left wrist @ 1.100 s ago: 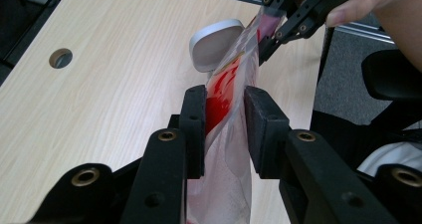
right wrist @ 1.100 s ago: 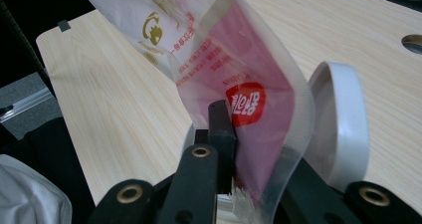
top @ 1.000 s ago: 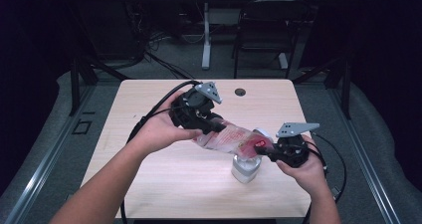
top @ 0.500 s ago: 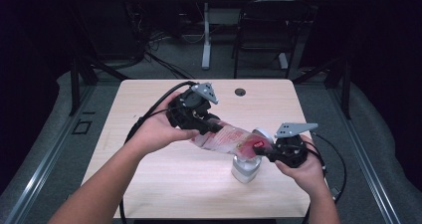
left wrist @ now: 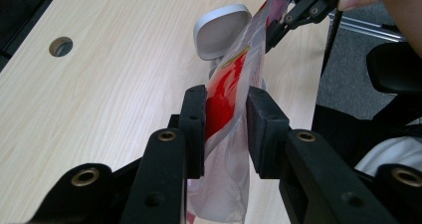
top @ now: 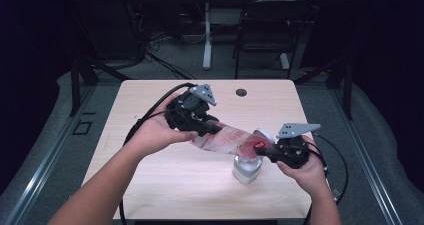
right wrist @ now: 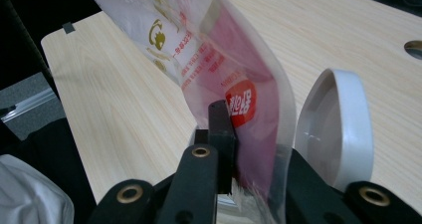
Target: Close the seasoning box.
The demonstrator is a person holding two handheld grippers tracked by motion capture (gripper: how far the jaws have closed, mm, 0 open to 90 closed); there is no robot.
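Clear plastic pouch with red and gold print [top: 227, 139] held off the light wooden desk [top: 165, 185], stretched between both tools and tilted down toward a small white lidded container [top: 246, 169] near the desk's front right. Left tool [top: 202, 126] clamped on the pouch's upper end, pads pressing the film from both sides in the left gripper view [left wrist: 224, 109]. Right tool [top: 263, 150] pinched tight on the lower end, right over the container; jaws together on the thin film in the right gripper view [right wrist: 234, 134]. Container's rounded white lid [right wrist: 336, 129] flipped up beside the pouch. Judged stage: pouch lifted, positioned and aimed at the opening; whether anything has gone in cannot be told, so emptying and setting the pouch down seem left. Plenty of bare desk to the left and back; a round cable hole [top: 241, 92] well apart. Little margin at right: right hand [top: 305, 167] near the desk's right edge.
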